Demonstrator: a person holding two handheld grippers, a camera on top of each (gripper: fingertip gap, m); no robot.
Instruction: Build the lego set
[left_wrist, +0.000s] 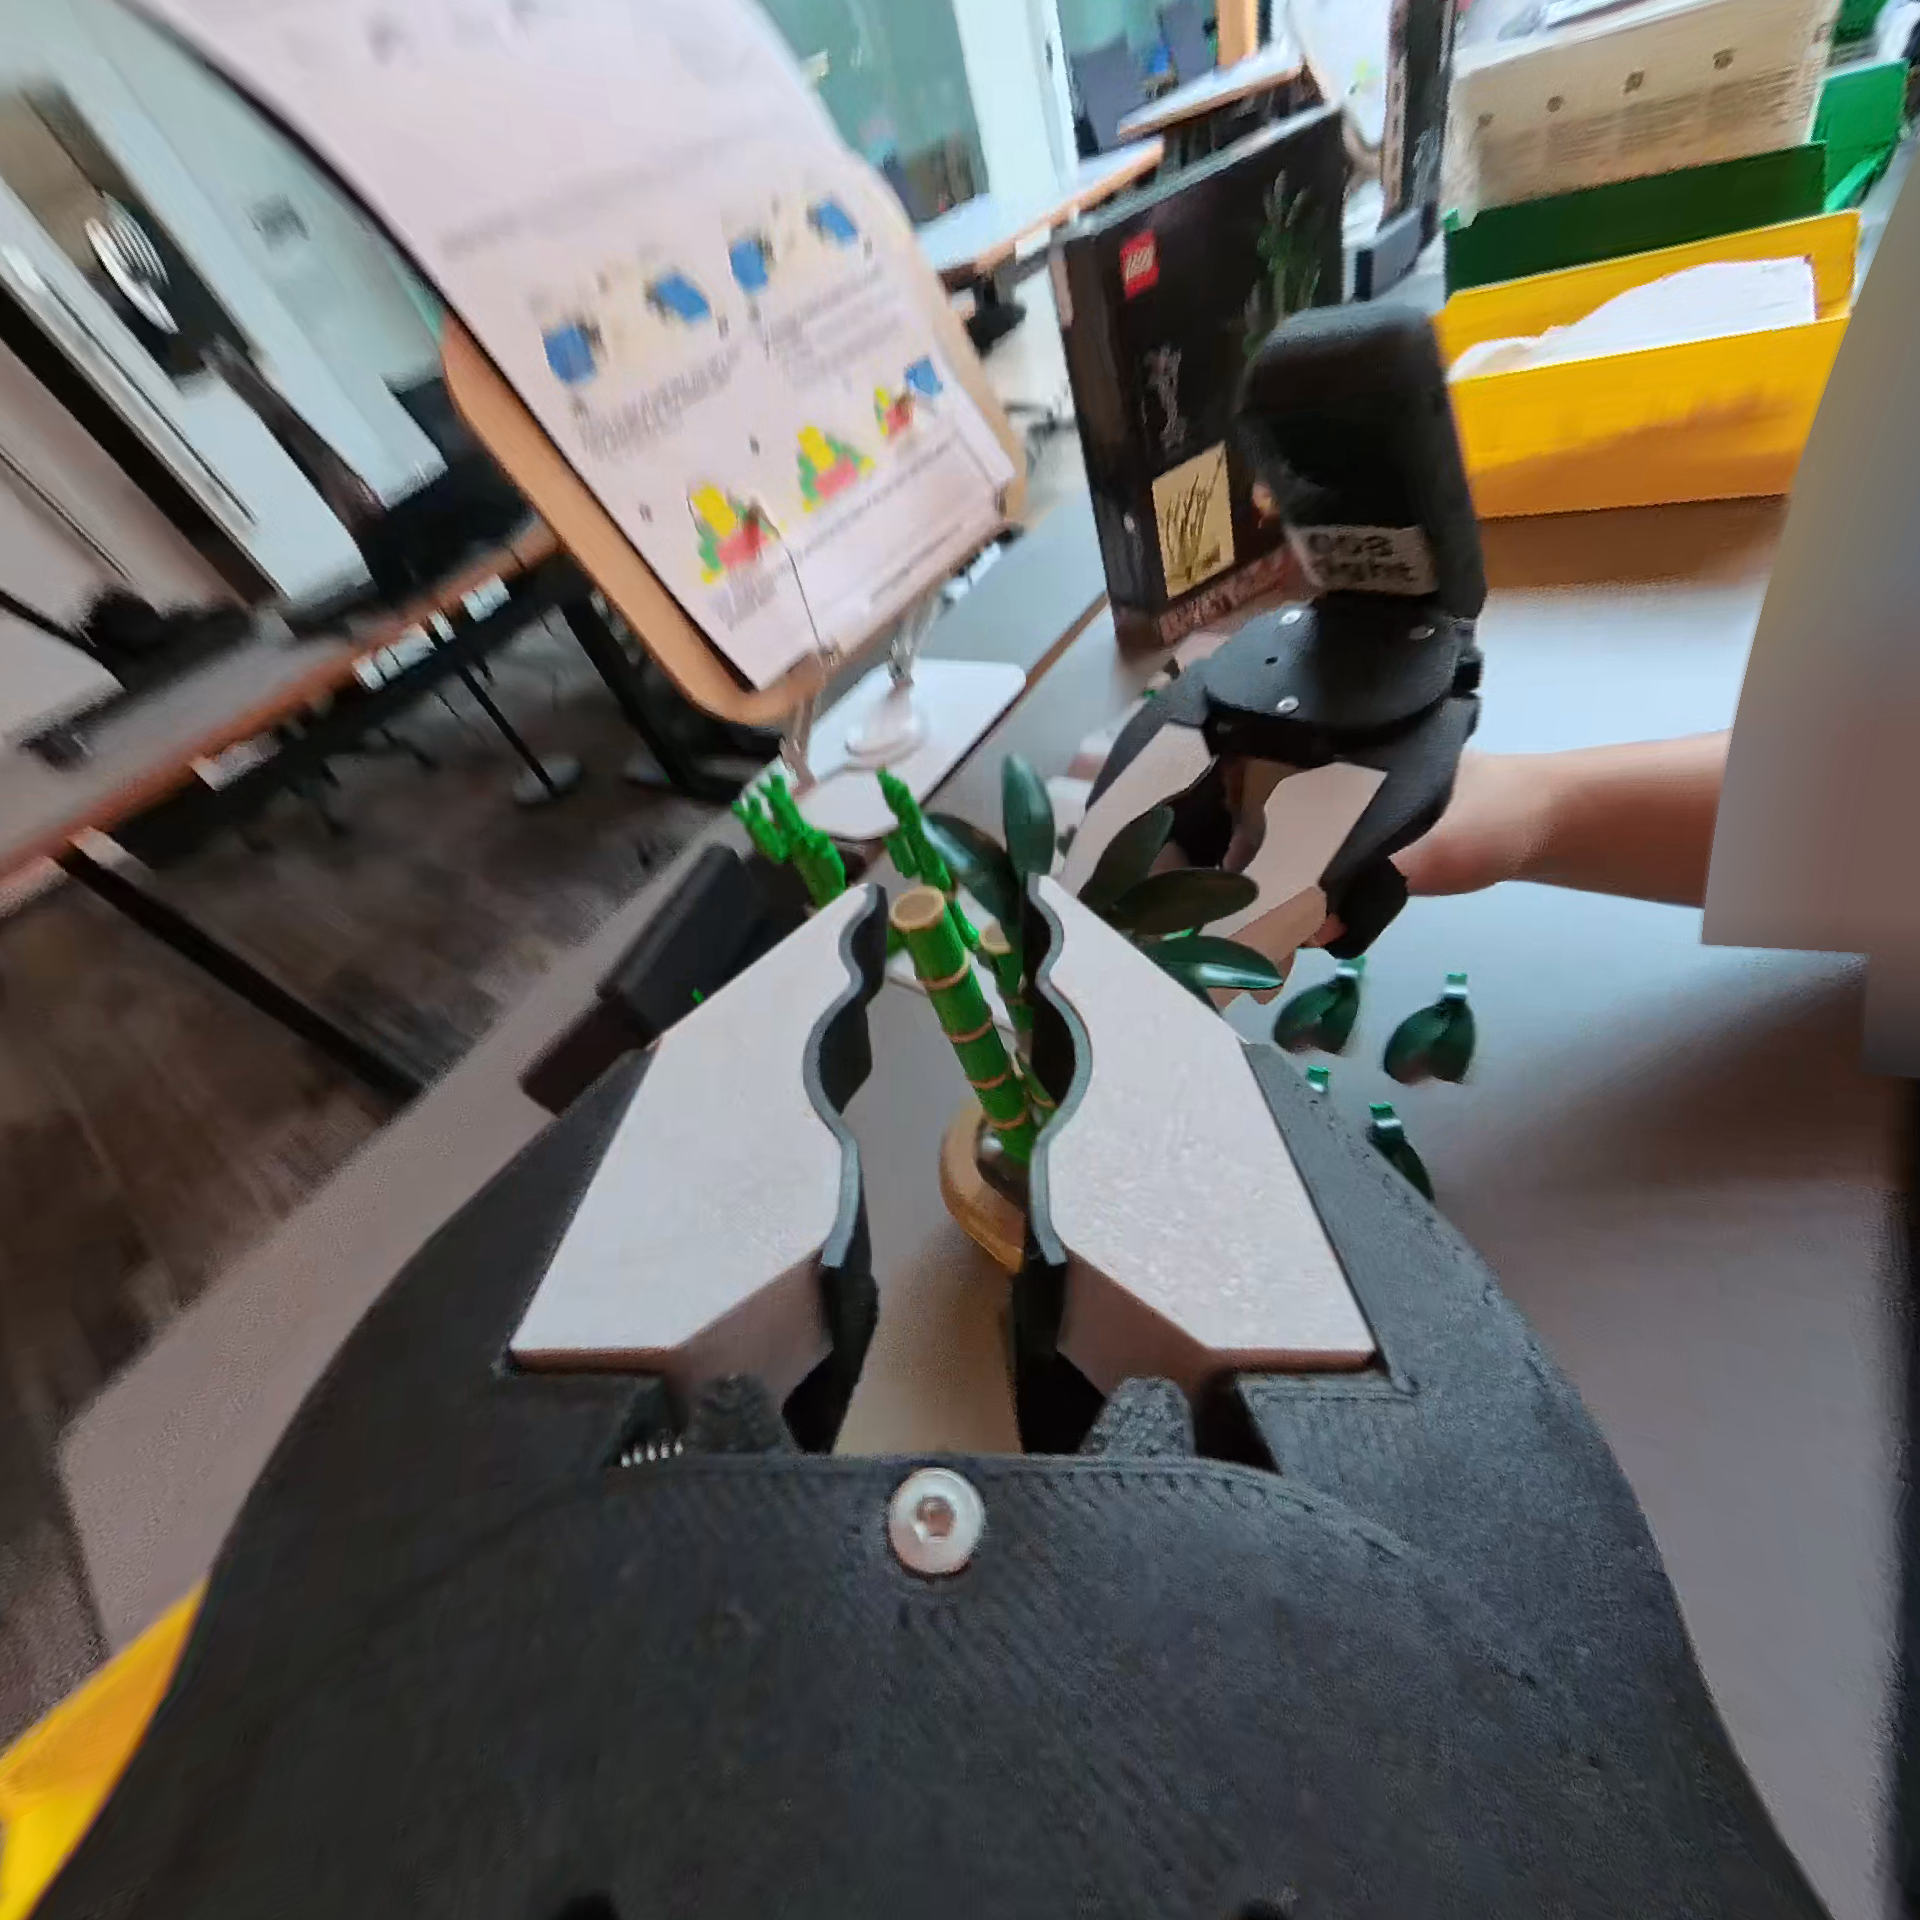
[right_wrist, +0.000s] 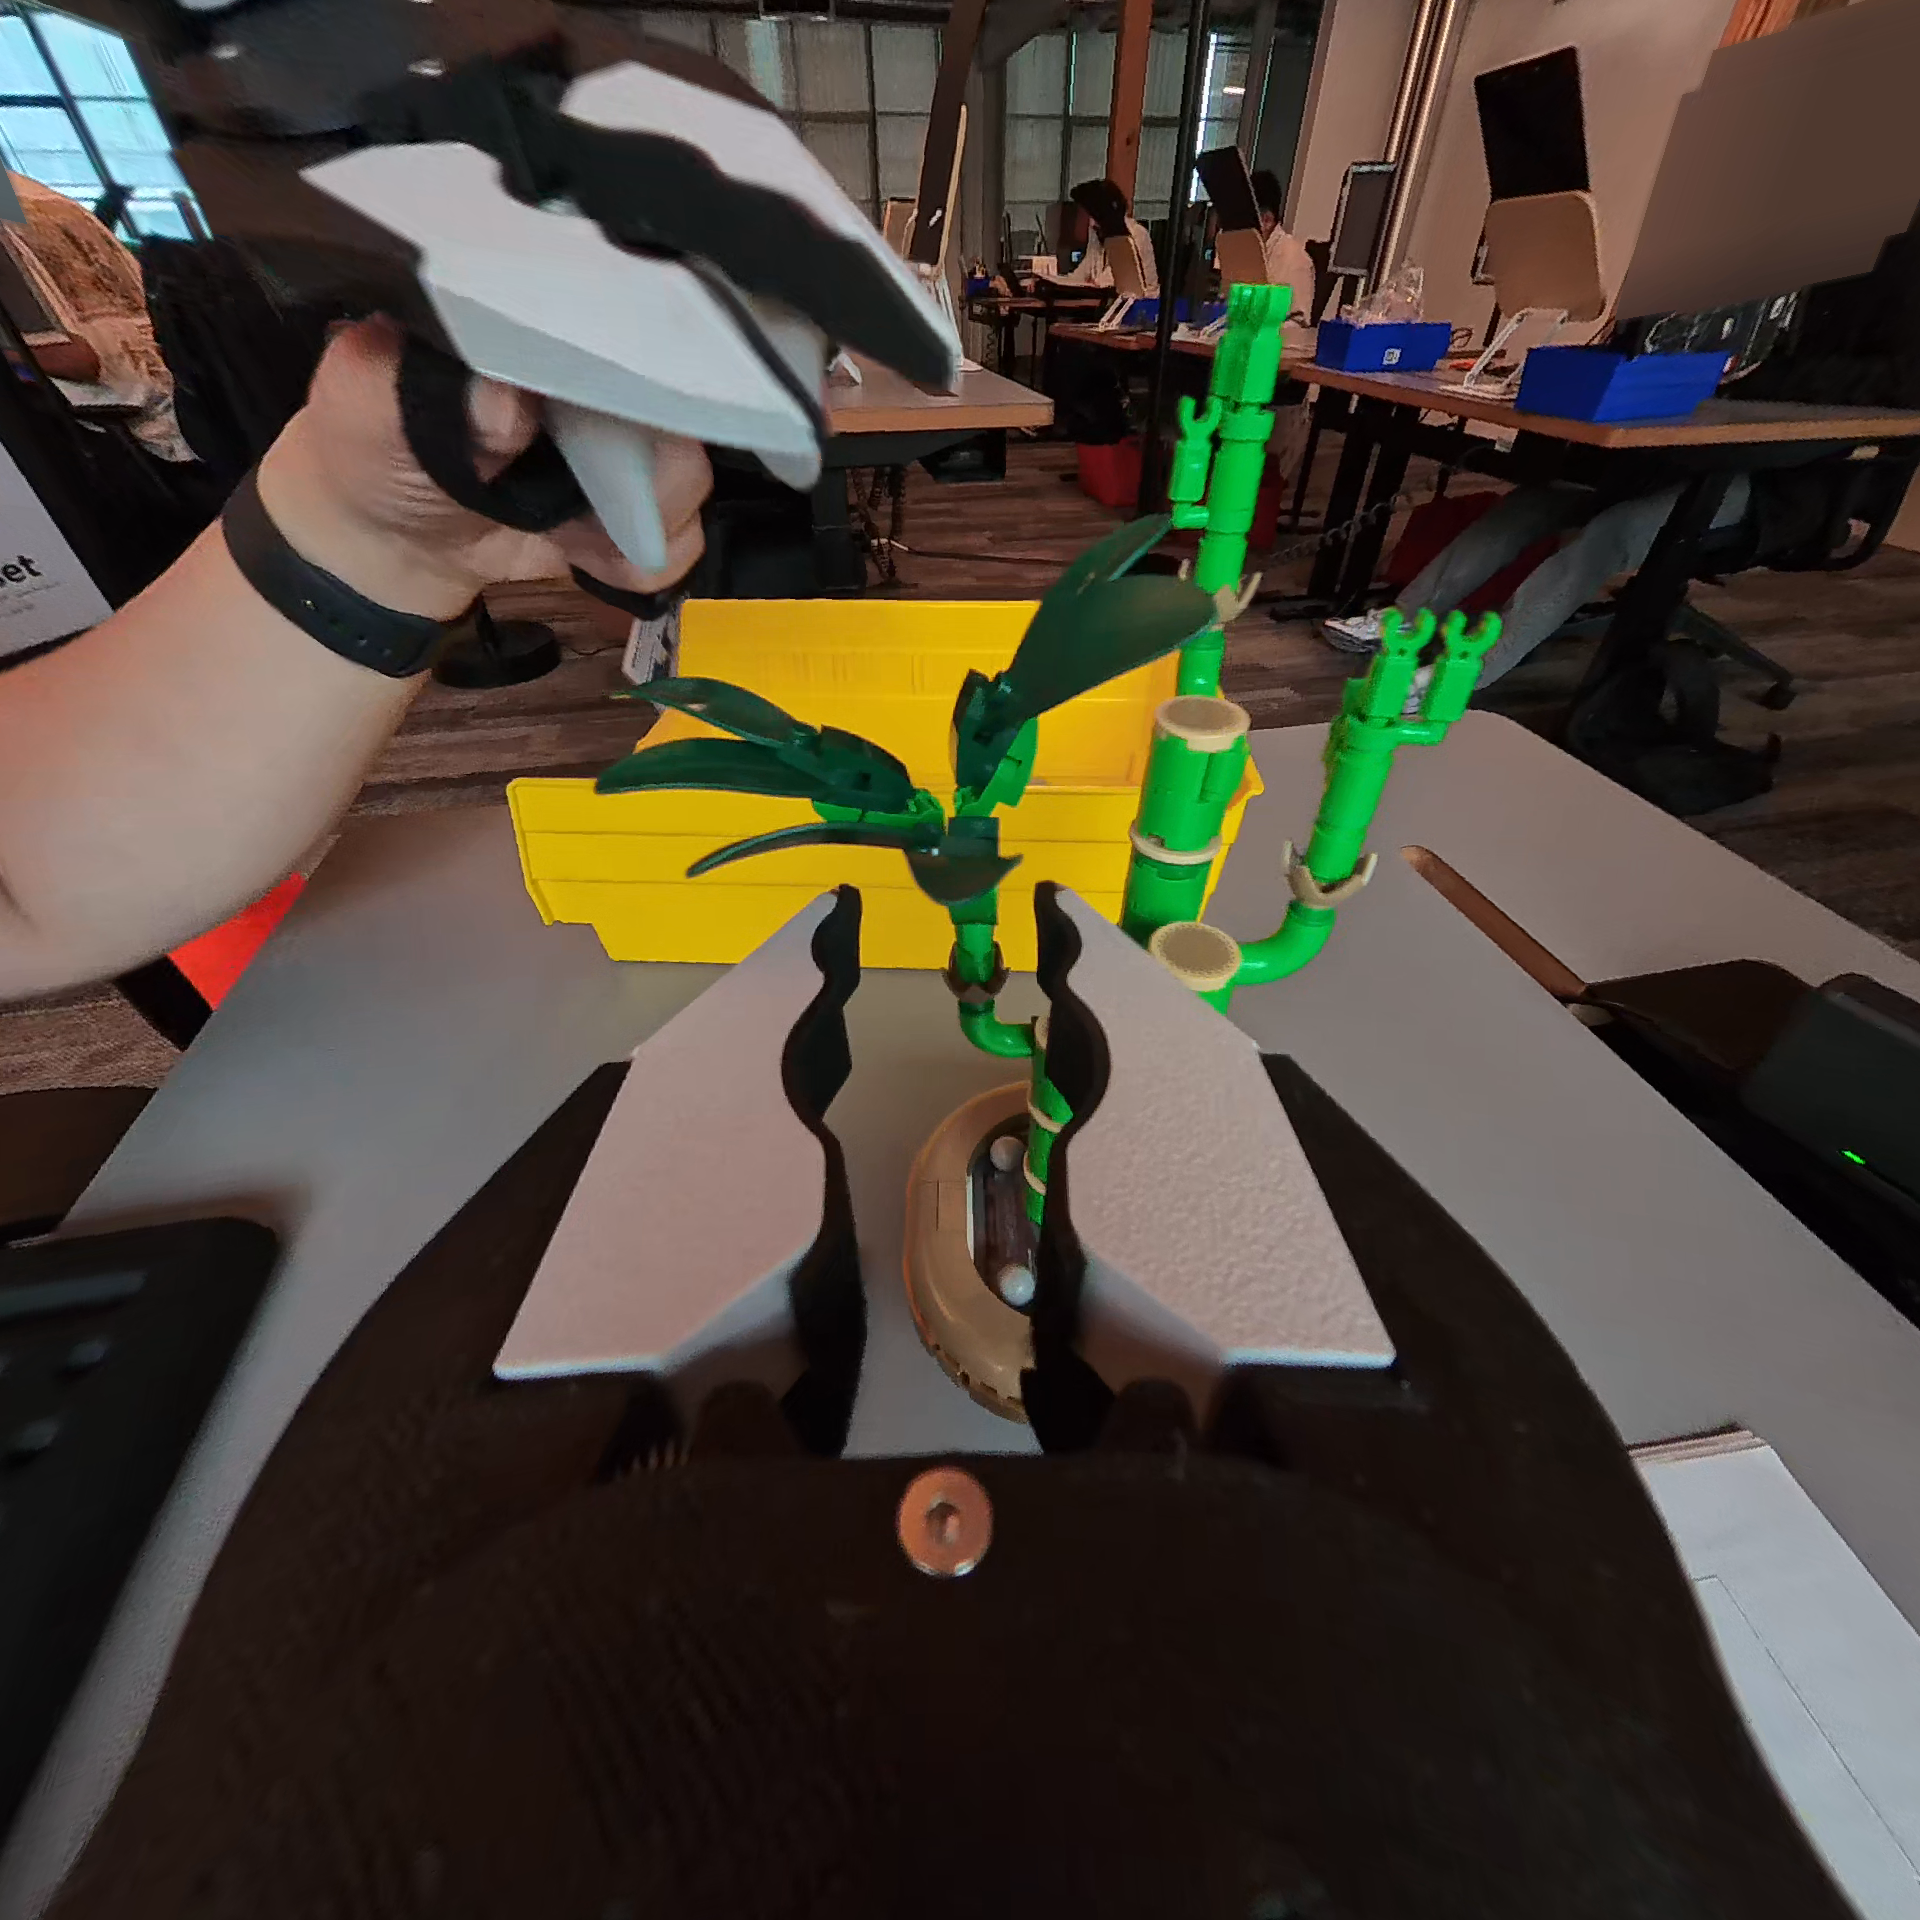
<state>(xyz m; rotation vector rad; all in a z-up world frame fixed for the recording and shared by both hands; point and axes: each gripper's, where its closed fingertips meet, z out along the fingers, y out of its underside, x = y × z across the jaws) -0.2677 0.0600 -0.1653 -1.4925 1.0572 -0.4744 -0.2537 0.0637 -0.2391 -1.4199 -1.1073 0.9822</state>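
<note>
We saw the bamboo model (right_wrist: 1049, 935) at frame centre on the grey table (right_wrist: 1558, 1195), between the parted jaws of our right gripper (right_wrist: 940, 904); left gripper (left_wrist: 945, 904) also apart, gripping nothing. The yellow bin (right_wrist: 831, 873) behind showed no contents

- A yellow bin (right_wrist: 790, 862) stands on the grey table (right_wrist: 1558, 1247), behind the plant model.
- A second yellow bin (left_wrist: 1652, 416) holds white sheets, with a green bin (left_wrist: 1631, 213) behind it.
- A black device (right_wrist: 1829, 1101) with a green light sits at the table's right edge.
- A black keyboard-like thing (right_wrist: 94, 1382) lies at the left edge.
- Blue bins (right_wrist: 1616, 379) rest on far desks, where people sit.
- White paper (right_wrist: 1787, 1621) lies at the lower right.
</note>
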